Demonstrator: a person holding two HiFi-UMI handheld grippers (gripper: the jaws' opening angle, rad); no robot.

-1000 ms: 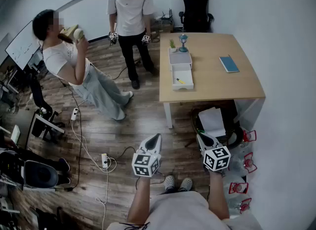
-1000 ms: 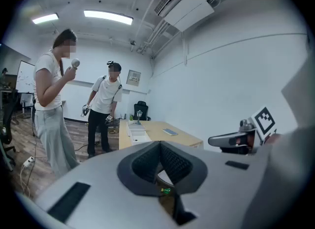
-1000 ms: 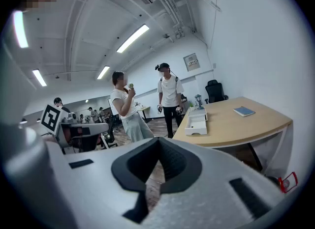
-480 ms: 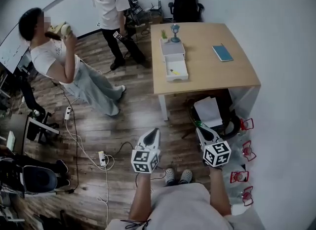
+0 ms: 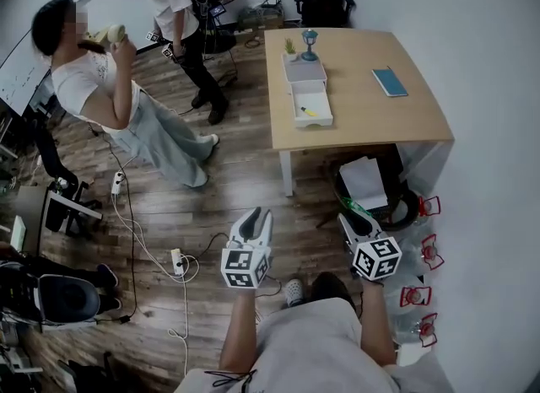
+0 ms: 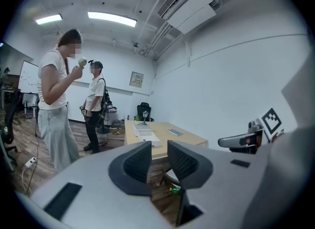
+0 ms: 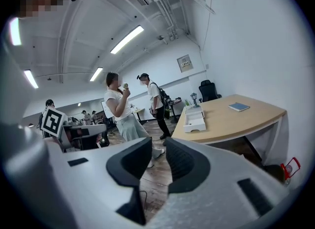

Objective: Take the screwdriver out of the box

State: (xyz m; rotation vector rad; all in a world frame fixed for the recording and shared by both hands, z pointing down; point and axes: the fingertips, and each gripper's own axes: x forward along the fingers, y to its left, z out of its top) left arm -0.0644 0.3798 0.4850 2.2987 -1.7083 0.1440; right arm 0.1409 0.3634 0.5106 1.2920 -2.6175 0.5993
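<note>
While you stand well back from surface (image 5: 371, 121), task sits at approach step: nothing reached yet. Left gripper (image 5: 256, 218) and right gripper (image 5: 346, 221) both empty, jaws opening, only air between them. Box (image 5: 314, 96) lies far ahead of jaws, open-topped; small yellow screwdriver (image 5: 308, 111) rests inside. Next move, as I judge it: step up, bring one gripper above box, tip jaws down, set them across handle. Mind power strip (image 5: 178, 260) on floor, left of left jaws.
</note>
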